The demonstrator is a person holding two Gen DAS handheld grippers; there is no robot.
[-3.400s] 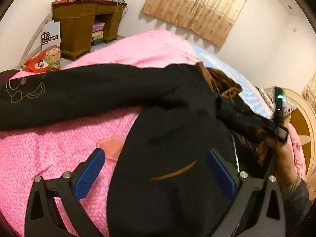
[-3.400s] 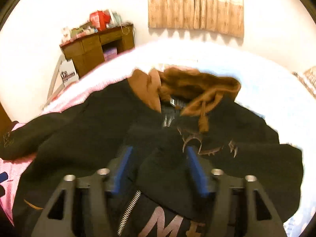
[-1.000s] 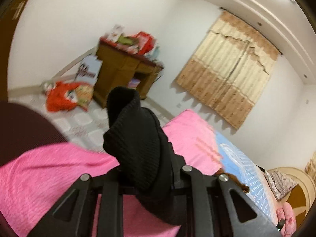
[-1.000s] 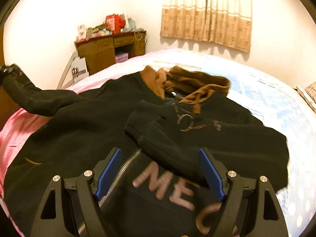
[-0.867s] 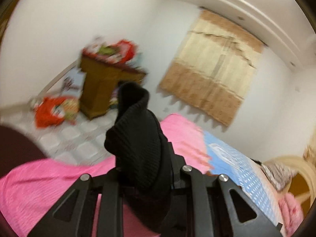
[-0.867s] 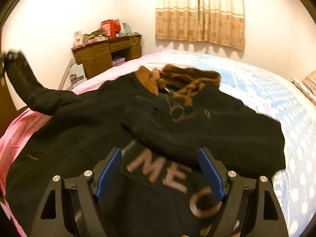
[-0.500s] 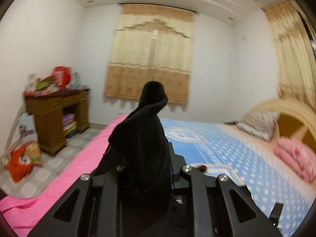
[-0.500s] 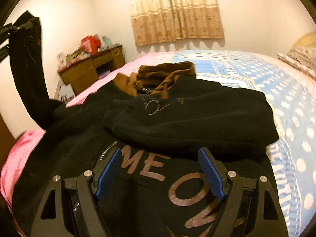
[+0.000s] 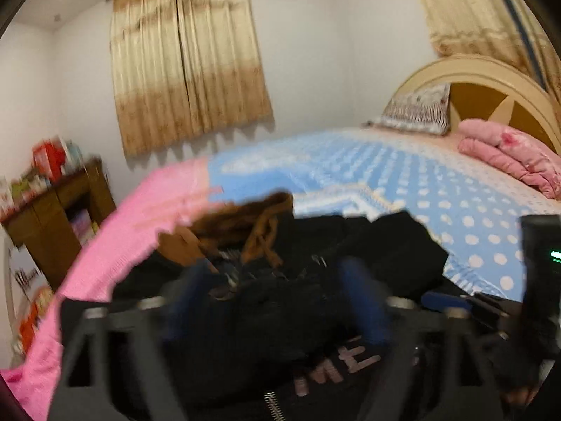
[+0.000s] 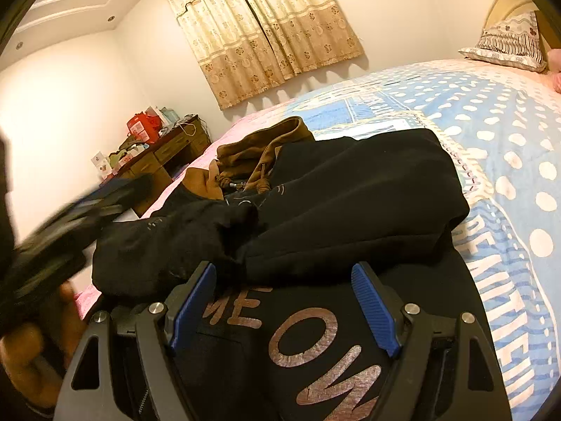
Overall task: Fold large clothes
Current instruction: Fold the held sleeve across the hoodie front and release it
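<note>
A black zip hoodie (image 10: 350, 189) with a brown hood (image 10: 259, 147) and "MEOW" lettering lies front up on the bed. Both sleeves are folded across its chest; the left sleeve (image 10: 168, 242) lies beside the right one. My right gripper (image 10: 284, 301) is open and empty, hovering over the lettering. My left gripper (image 9: 277, 298) is open with blurred blue pads over the hoodie's chest (image 9: 280, 315); it also shows blurred at the left of the right wrist view (image 10: 70, 231).
The bed has a pink cover (image 9: 140, 217) on the left and a blue dotted sheet (image 10: 508, 133) on the right. A wooden desk (image 10: 164, 154) stands by the far wall. Pillow (image 9: 417, 112) and folded pink quilt (image 9: 512, 154) lie at the headboard.
My left gripper carried the left sleeve up and across, laid it on the hoodie's chest and opened. My right gripper stayed open over the lettering.
</note>
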